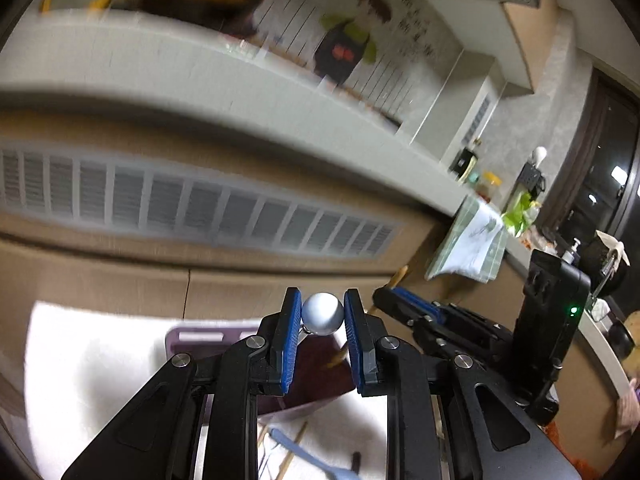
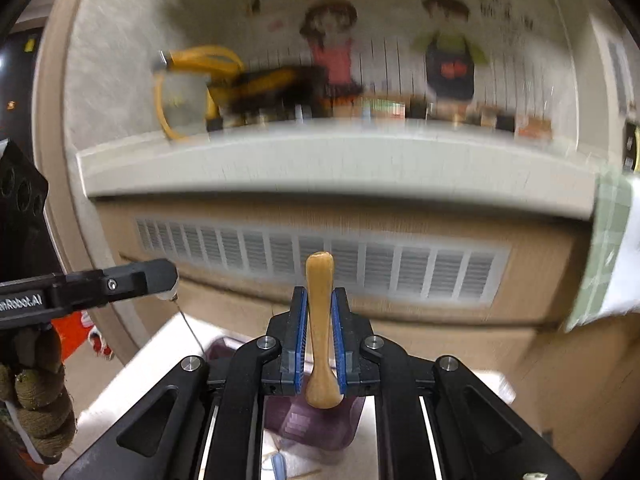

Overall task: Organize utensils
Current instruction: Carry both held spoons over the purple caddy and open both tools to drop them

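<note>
Wooden spoon (image 2: 319,328) clamped in right tool (image 2: 319,336), metal ball-ended utensil (image 1: 322,313) in left tool (image 1: 322,336); next, lowering both into purple holder (image 2: 320,428).

Wall drawings (image 2: 448,52) motion-blurred; wooden utensil (image 2: 319,332) perhaps a spoon, end hidden.

1. Black left gripper (image 2: 162,280), side of its finger bar: white lettering, cut by the frame edge, reads "nRobot.AI".
2. Pale wall poster with two cartoon children (image 2: 400,40): dark characters at top right, too blurred to read.
3. Nothing else legible.
</note>
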`<state>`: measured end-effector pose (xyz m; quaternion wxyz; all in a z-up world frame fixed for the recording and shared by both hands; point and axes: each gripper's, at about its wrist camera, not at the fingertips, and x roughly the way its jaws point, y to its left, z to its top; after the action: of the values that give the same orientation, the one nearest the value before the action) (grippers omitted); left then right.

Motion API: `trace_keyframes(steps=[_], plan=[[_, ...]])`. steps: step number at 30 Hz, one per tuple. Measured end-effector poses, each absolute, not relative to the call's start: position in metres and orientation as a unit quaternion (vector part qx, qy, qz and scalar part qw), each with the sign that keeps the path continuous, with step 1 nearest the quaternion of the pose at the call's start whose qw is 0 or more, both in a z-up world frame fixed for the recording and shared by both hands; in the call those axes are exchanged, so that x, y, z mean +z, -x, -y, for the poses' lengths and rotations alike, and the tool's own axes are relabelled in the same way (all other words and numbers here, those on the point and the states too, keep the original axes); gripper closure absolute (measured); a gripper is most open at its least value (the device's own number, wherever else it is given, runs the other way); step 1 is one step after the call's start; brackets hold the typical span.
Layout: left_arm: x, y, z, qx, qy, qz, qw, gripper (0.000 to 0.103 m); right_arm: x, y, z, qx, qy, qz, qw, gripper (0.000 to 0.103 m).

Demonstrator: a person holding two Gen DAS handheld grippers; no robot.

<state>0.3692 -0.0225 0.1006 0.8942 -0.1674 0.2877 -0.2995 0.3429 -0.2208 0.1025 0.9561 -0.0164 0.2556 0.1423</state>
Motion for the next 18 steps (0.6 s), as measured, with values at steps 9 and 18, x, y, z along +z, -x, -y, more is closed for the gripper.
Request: trace_keyframes(steps=[9, 18], plan=[[0.043, -0.383, 0.021, -0.282, 0.170, -0.337, 0.882, 0.076, 0.033, -0.362, 0.214, 0.150, 0.019, -0.333, 0.931, 0.092], [0.074, -0.332, 0.000, -0.233, 0.146, -0.265, 0.924, 0.062, 0.047, -0.326, 0.215, 0.125, 0.038, -0.282, 0.950, 0.087]])
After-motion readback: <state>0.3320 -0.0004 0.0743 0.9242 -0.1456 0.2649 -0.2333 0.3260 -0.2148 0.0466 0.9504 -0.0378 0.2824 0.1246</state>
